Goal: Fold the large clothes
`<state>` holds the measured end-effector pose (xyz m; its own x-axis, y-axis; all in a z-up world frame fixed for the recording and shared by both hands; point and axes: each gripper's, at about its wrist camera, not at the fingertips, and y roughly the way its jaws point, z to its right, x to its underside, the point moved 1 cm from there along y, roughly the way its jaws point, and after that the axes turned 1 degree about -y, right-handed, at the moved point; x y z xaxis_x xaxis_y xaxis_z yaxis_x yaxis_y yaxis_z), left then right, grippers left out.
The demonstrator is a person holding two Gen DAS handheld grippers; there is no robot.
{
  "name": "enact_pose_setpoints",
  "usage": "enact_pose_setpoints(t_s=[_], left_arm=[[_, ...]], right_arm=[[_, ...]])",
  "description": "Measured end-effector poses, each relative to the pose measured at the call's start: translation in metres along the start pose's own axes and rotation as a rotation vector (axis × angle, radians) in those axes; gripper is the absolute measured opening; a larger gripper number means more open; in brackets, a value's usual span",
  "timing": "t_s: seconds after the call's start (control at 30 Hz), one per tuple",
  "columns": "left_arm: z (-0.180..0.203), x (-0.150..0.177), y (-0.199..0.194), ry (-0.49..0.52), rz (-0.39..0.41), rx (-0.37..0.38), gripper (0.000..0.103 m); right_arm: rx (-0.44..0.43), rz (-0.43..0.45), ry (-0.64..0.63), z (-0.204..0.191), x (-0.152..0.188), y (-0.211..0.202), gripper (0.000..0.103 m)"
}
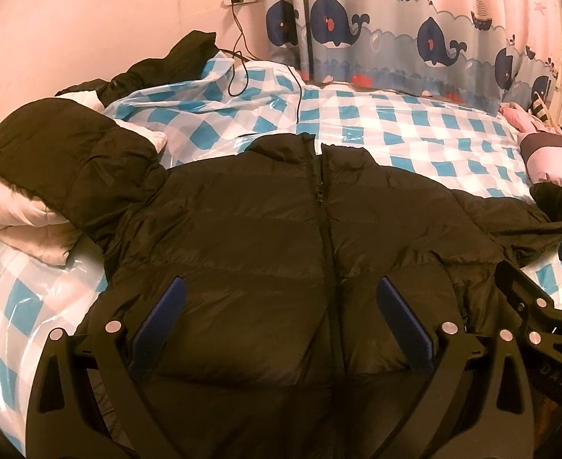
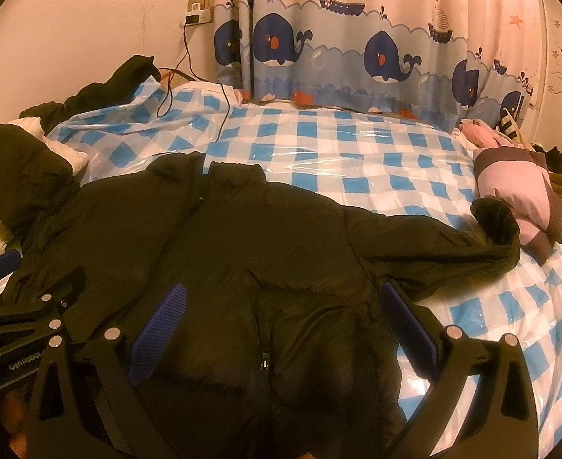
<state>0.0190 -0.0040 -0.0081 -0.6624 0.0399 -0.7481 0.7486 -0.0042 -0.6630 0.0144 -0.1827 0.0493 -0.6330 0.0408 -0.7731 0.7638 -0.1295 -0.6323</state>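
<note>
Both sets of jaws are spread wide with nothing between them. Left gripper (image 1: 279, 310) hangs low over the lower front of the black quilted puffer jacket (image 1: 300, 237), blue pads either side of the zipper (image 1: 324, 210). Right gripper (image 2: 288, 317) sits just beside it, over the same hem area, angled forward across the bed.

That jacket lies face up, zipped, sleeves spread out on the shiny blue-and-white checked plastic cover (image 2: 338, 145). Its one cuff ends just beside a pink and grey pillow (image 2: 518, 187); the other sleeve runs up onto a white padded bundle (image 1: 17, 210). Whale-print curtain (image 2: 357, 49) behind. No containers that I can see.
</note>
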Motion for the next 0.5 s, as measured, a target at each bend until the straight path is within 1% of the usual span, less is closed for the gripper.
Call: enact_pose_setpoints(t_s=[0.5], left_arm=[[-0.0015, 0.0030, 0.0026, 0.002, 0.000, -0.002, 0.096]], right_arm=[[-0.001, -0.005, 0.003, 0.0002, 0.0013, 0.0008, 0.098]])
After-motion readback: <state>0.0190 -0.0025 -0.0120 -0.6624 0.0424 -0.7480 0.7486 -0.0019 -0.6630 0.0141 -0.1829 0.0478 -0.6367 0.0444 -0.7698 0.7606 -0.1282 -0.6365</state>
